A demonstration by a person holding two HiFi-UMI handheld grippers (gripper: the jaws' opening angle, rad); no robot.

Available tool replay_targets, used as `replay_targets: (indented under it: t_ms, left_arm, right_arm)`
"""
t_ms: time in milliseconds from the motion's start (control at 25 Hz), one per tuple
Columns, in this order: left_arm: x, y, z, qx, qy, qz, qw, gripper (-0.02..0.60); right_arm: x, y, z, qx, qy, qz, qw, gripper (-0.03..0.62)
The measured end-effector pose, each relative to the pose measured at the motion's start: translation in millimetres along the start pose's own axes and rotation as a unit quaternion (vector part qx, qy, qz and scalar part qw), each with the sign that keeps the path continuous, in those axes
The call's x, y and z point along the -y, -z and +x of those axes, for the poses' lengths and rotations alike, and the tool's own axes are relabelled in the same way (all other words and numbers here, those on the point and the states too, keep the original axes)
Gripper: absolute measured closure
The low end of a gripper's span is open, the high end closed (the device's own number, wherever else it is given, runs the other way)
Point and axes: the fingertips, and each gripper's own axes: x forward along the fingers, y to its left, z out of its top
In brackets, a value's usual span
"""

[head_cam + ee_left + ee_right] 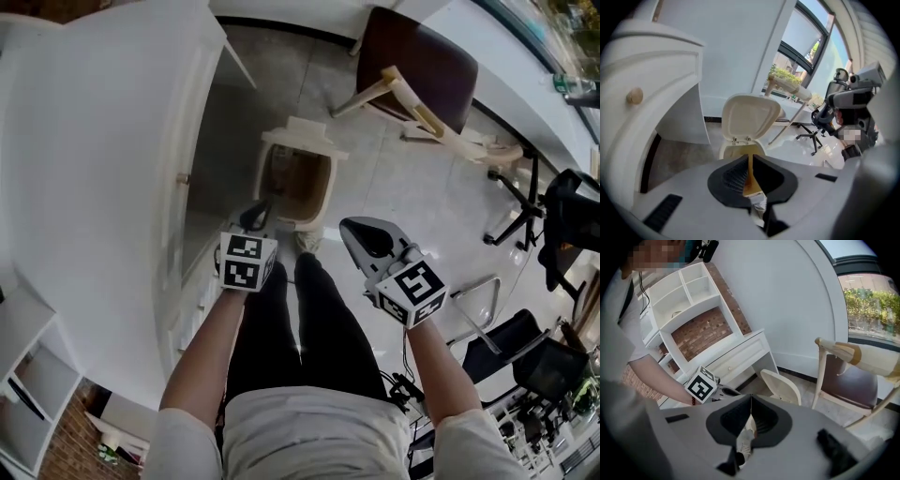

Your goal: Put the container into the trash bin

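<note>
A cream trash bin (327, 187) is pictured upright on the pale tiled floor (412, 187), close beside a white cabinet (112, 169). Its flat lid (302, 137) is swung up and back, so the mouth is left open. A brownish interior is shown, but the container cannot be made out inside.

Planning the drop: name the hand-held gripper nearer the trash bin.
The left hand-held gripper: its tip shows right beside the trash bin's rim in the head view; the right hand-held gripper sits farther off.
</note>
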Motion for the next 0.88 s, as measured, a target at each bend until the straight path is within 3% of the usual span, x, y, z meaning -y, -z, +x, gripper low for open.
replay_targets:
  t_ms: [400, 600, 880]
  left_arm:
    - [42, -51, -95, 0.046, 0.006, 0.065, 0.9968, 0.566]
    - [57, -71, -146, 0.060, 0.016, 0.052, 0.9967, 0.566]
    - [57, -103, -221, 0.106, -0.012, 0.071, 0.9918, 0.566]
  right_arm:
    - [-39, -20, -47, 0.005, 0.006, 0.003, 1.000, 0.566]
    - [-61, -43, -66, 0.022, 0.005, -0.005, 1.000, 0.566]
    - [-83, -85, -93, 0.055, 0.016, -0.025, 0.998, 0.566]
